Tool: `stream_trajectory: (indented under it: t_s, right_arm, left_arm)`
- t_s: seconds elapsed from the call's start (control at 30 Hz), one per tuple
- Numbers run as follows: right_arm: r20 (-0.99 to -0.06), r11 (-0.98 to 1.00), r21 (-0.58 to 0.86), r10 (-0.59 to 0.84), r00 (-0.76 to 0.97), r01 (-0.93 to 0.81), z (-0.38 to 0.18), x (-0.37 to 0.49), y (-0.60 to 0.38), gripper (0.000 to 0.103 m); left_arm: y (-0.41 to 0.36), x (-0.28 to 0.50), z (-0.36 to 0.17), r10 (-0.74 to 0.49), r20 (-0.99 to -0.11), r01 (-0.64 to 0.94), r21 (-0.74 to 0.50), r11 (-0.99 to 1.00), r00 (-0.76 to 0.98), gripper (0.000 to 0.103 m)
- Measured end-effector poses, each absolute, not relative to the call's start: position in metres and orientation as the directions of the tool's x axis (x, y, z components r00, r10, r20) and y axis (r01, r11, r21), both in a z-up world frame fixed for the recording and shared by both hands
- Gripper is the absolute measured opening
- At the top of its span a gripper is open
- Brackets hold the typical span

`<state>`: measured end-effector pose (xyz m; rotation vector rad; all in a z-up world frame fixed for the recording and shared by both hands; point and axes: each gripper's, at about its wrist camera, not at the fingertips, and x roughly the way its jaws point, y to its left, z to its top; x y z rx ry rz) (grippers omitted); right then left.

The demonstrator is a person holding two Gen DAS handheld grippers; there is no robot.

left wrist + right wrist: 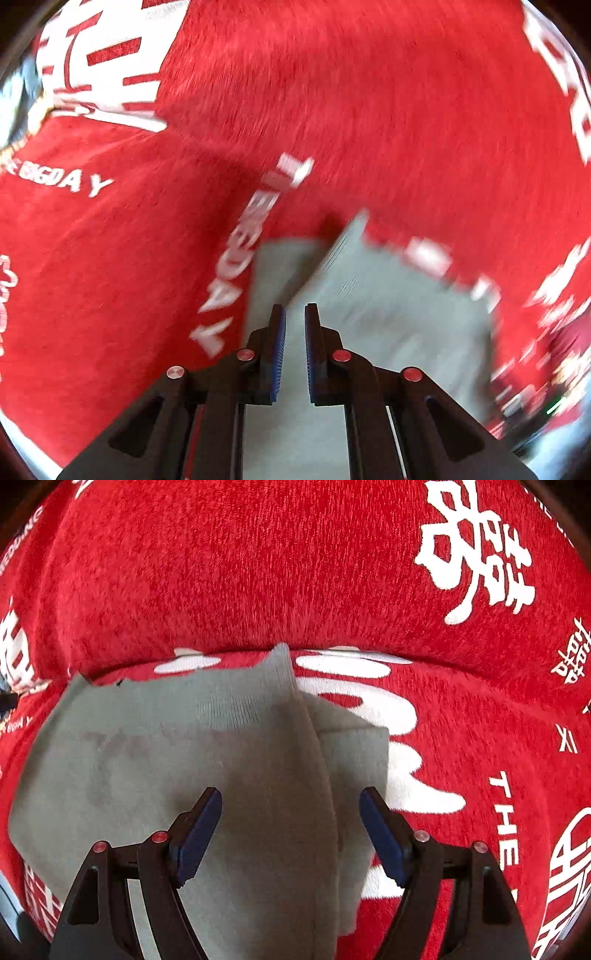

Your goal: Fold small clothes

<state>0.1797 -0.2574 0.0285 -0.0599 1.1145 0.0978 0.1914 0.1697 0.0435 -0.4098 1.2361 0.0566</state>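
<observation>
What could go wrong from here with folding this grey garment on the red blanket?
The right hand-held gripper is open over the grey garment; closing low, it might also pinch the red blanket. The left hand-held gripper, nearly closed and empty in a blurred view, could drag the cloth. The overlapped flap may shift.

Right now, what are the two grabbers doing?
Left gripper: nearly shut, holding nothing, above the grey cloth.
Right gripper: open, empty, over the same cloth.
</observation>
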Motion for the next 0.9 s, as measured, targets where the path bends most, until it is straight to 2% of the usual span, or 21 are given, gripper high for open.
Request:
stream_trajectory:
  t_s: [0.13,0.23,0.33,0.43,0.53,0.67,0.77,0.9]
  right_arm:
    - [-0.896,0.991,0.033,0.086,0.435,-0.128,0.031,0.154,-0.269,0.079]
    - [-0.904,0.989,0.070,0.118,0.412,-0.130,0.026,0.136,-0.276,0.065]
    - [-0.899,0.990,0.094,0.131,0.418,-0.109,0.021,0.118,-0.281,0.053]
    - [-0.887,0.990,0.099,0.135,0.441,-0.103,0.023,0.114,-0.282,0.026]
    - [-0.872,0.988,0.125,0.155,0.464,-0.095,0.040,0.108,-0.288,0.005]
    - [-0.880,0.991,0.109,0.130,0.456,-0.072,0.038,0.101,-0.292,0.005]
    - [-0.900,0.996,0.085,0.093,0.425,-0.038,0.022,0.098,-0.292,0.005]
    - [-0.889,0.997,0.073,0.071,0.452,-0.012,0.031,0.087,-0.289,0.005]
  left_arm:
    - [0.160,0.134,0.017,-0.139,-0.949,-0.202,-0.200,0.959,0.284,0.010]
    - [0.156,0.106,0.011,-0.166,-0.943,-0.189,-0.226,0.955,0.288,0.010]
    - [0.144,0.094,0.010,-0.107,-0.938,-0.168,-0.170,0.971,0.330,0.010]
    - [0.139,0.095,0.004,-0.091,-0.943,-0.168,-0.151,0.974,0.320,0.009]
    - [0.145,0.086,0.015,-0.108,-0.926,-0.195,-0.188,0.963,0.361,0.008]
    - [0.141,0.081,0.000,-0.012,-0.948,-0.197,-0.079,0.977,0.319,0.009]
    - [0.145,0.077,0.004,-0.030,-0.944,-0.231,-0.111,0.967,0.329,0.009]
    - [0.145,0.065,0.027,-0.054,-0.919,-0.224,-0.151,0.963,0.390,0.009]
